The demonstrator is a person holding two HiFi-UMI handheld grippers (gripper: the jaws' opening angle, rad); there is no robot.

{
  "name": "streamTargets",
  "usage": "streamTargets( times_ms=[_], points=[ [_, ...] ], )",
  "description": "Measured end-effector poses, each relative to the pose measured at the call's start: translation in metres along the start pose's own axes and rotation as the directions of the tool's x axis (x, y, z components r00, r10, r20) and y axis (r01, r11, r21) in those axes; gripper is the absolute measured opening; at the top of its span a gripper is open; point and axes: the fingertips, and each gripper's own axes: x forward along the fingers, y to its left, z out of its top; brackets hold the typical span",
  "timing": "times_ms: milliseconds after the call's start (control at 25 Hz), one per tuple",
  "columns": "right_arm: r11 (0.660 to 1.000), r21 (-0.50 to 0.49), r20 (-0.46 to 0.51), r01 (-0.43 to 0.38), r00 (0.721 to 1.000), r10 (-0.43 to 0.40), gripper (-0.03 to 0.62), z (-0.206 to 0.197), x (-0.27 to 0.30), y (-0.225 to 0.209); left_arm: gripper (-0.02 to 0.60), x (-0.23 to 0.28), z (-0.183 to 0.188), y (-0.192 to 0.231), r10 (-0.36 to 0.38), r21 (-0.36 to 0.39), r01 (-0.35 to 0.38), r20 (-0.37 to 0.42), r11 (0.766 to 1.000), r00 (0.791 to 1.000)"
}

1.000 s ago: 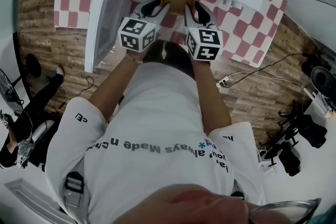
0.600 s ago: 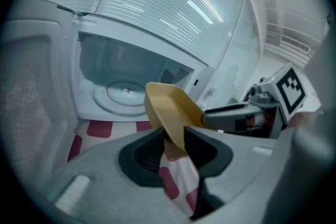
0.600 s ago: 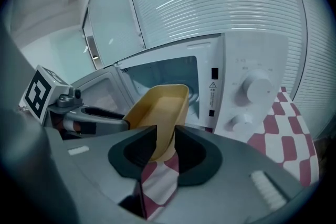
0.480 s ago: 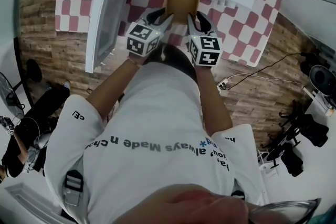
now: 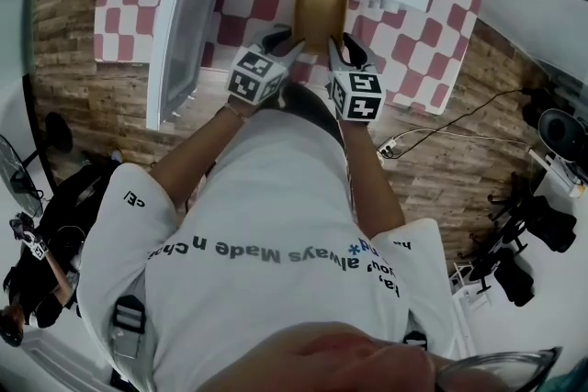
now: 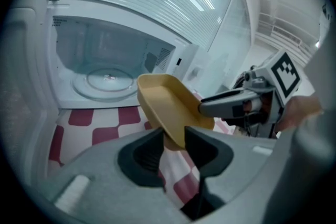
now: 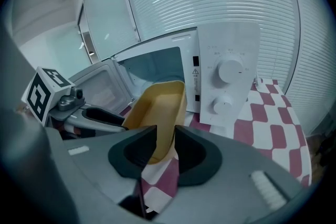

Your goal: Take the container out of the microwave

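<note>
**Container's out of the microwave, now for a clean set-down**

The mustard-yellow rectangular plastic container (image 5: 321, 6) is clear of the oven. It hangs in the air between the two sets of fingers, its far end sticking out past the fingertips towards the open cavity. It looks empty, and it's tipped a bit sideways in the left gripper view.

The left gripper (image 6: 173, 136) has one long rim between its fingers, with a pad on each face of the wall. Those fingers are opening right now, so that grip is loosening. The right gripper (image 7: 161, 136) has the opposite rim pinched in a gap no wider than the wall, and it looks firm.

Below the fingers is the bench with the red-and-white checked cloth (image 5: 409, 28). Beyond the fingertips sits the white microwave (image 7: 227, 78) with its glass turntable (image 6: 105, 80) bare. Its door (image 5: 175, 41) is swung wide, out past the left fingers.

My take: the taking-out is basically done, and what's left is parking it. I'd level the container first, then lower both sides together until the base sits flat on the cloth, and only then let go fully. With the left side easing off early, the thin wall could slip out, or the whole thing could twist around the right pinch. Keep it away from the door edge too.
</note>
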Motion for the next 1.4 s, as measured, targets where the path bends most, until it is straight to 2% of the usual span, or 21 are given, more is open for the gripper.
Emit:
streamTargets(
  times_ms=[720, 1400],
  points=[
    [0.997, 0.067, -0.074, 0.029, 0.997, -0.024, 0.109, -0.052, -0.021, -0.025, 0.130, 0.026, -0.038, -0.034, -0.073, 0.075, 0.084, -0.139, 0.994, 0.988],
    [0.993, 0.098, -0.133, 0.061, 0.990, -0.048, 0.109, -0.085, -0.014, -0.050, 0.130, 0.059, -0.061, -0.046, -0.098, 0.116, 0.124, -0.205, 0.985, 0.974]
  ],
)
